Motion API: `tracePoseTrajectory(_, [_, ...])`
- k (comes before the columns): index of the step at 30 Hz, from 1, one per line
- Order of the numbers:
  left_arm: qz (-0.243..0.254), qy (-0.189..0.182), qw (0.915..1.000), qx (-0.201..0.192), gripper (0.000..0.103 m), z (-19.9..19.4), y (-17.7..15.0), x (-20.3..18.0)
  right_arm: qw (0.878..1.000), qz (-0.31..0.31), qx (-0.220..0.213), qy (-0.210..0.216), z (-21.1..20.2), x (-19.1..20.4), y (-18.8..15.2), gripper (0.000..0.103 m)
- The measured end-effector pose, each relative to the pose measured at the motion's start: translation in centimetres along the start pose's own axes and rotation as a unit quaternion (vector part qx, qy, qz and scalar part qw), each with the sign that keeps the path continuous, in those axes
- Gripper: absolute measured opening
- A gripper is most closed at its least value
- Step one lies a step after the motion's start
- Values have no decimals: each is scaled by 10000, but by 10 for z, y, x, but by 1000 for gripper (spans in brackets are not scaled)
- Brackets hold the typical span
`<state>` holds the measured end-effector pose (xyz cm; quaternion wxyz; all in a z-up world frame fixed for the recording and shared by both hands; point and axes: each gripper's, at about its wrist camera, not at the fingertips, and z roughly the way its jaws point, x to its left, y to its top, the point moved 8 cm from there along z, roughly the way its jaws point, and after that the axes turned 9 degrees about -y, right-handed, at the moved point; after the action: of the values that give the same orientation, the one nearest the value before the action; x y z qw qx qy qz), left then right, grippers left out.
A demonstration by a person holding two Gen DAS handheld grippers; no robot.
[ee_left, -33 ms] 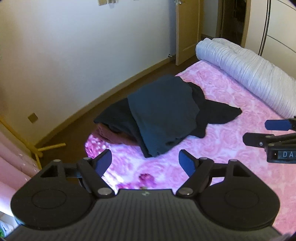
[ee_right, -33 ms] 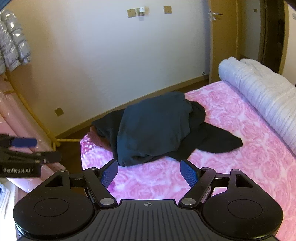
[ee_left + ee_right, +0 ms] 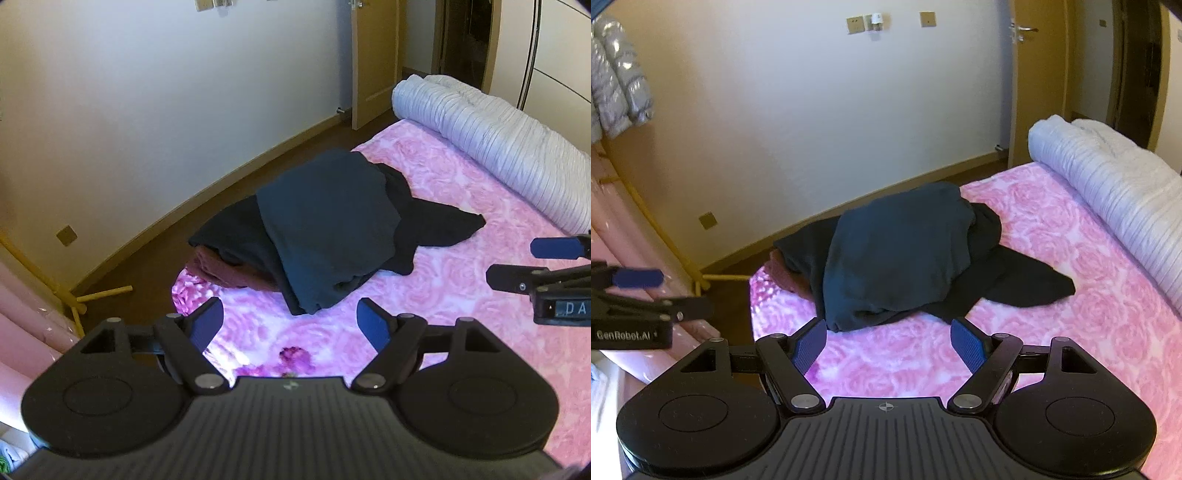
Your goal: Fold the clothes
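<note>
Clothes pile (image 3: pixel 332 229): a heap of dark garments ahead of both my jaws, on the pink rose-print bedspread (image 3: pixel 461 295), near the bed's far corner and apart from my fingertips.
Top garment (image 3: pixel 897 254): dark teal, roughly doubled over and draped across the rest; its nearest hem lies just ahead of my right jaws.
Black garment (image 3: pixel 1027 284): under the teal one, a flap of it spread flat toward the right of my right jaws.
Maroon piece (image 3: pixel 236 273): pokes out at the bottom, ahead-left of my left jaws; I cannot tell what sort of garment it is.
Left gripper (image 3: pixel 290 323): my jaws stand wide apart with nothing between the blue pads, held above the bedspread.
Right gripper (image 3: pixel 888 338): likewise spread wide and empty, level with the left one.
Handling, as I judge it: soft, light, limp knit; it will sag and drag its neighbours along, not slip. A pinch should catch one layer only, or the pile comes up together.
Where to take hold: the teal garment's near hem corners, one per gripper, so it lifts off cleanly and can be laid on the bare bedspread close under my jaws.
Beyond: a rolled white quilt (image 3: pixel 498 147) lies far right; wall and wooden door (image 3: pixel 1038 81) stand past the bed.
</note>
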<state>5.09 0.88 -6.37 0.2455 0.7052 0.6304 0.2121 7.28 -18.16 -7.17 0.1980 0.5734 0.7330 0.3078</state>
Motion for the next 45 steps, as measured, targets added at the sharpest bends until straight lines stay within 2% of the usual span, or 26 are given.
tracePoseTrajectory(4, [-64, -91, 9999, 132, 76, 6, -2, 9, 9996, 261, 48, 64, -1, 3, 0, 77])
tracePoseTrajectory(6, [-97, -136, 9997, 198, 76, 9, -3, 14, 9996, 192, 218, 25, 9, 10, 8, 77])
tracePoseTrajectory(9, [-140, -195, 9993, 289, 76, 14, -4, 21, 9997, 139, 179, 27, 19, 8, 8, 77])
tracePoseTrajectory(12, [-59, 7, 9999, 153, 76, 16, 0, 19, 9997, -140, 205, 81, 30, 17, 4, 77])
tracePoseTrajectory(21, [-217, 49, 9996, 150, 76, 20, -7, 21, 9990, -368, 233, 131, 32, 18, 5, 77])
tracePoseTrajectory(45, [-7, -39, 9997, 249, 76, 28, 0, 1, 9996, -123, 235, 74, 29, -2, 10, 77])
